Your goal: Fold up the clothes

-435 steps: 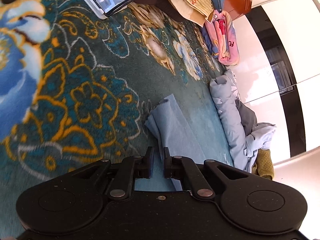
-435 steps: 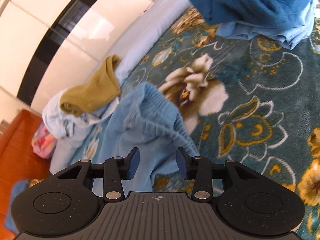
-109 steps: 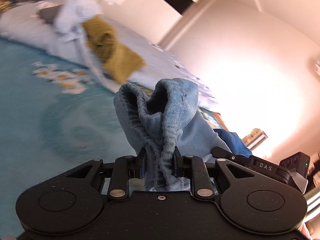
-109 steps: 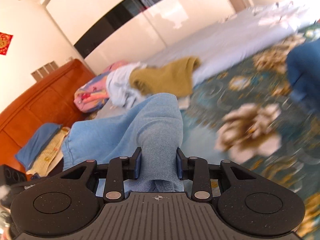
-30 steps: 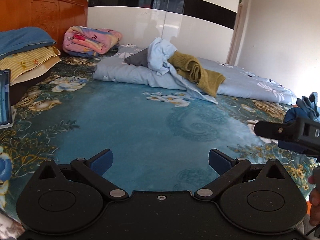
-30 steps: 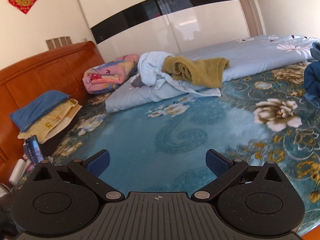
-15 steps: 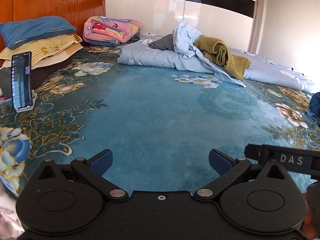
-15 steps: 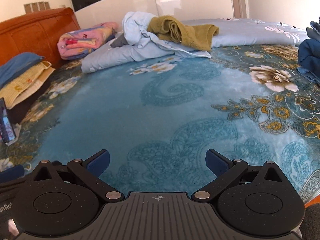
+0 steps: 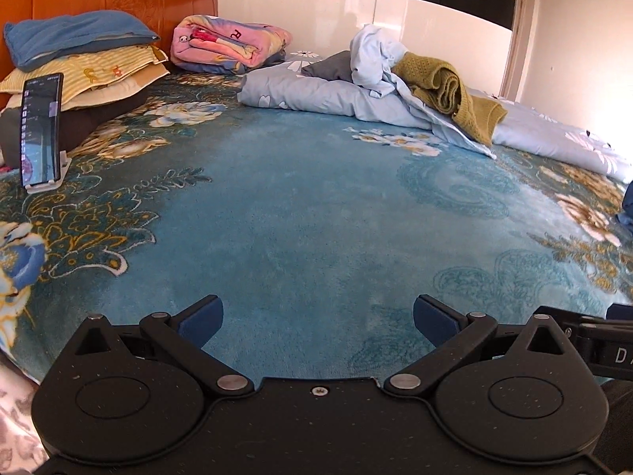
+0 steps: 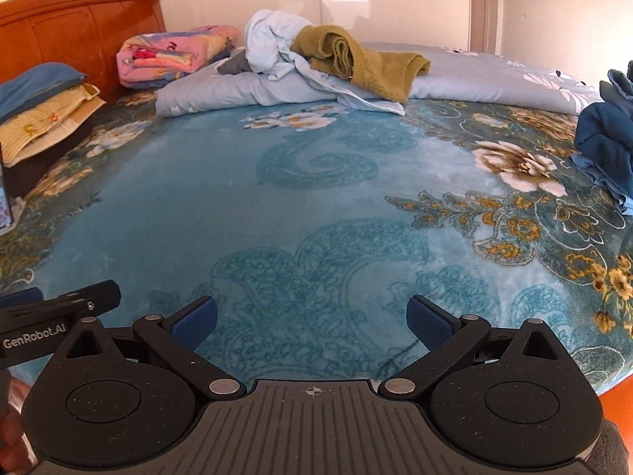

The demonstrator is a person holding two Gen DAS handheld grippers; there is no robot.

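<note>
Left gripper (image 9: 317,318): matte black speckled body, silver pivot screws, blue fingertip pads (image 9: 201,316). Right gripper (image 10: 311,316): the same, with a ribbed grey centre plate; white "GenRobot.AI" lettering at lower left.

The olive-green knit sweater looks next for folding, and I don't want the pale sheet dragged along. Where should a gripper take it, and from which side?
Probably the flat lower part of the olive-green knit sweater that spills over the light blue quilt, approached from the open blanket side. That end lies spread and apart from the crumpled pale blue sheet; the rolled end rests against it.
</note>
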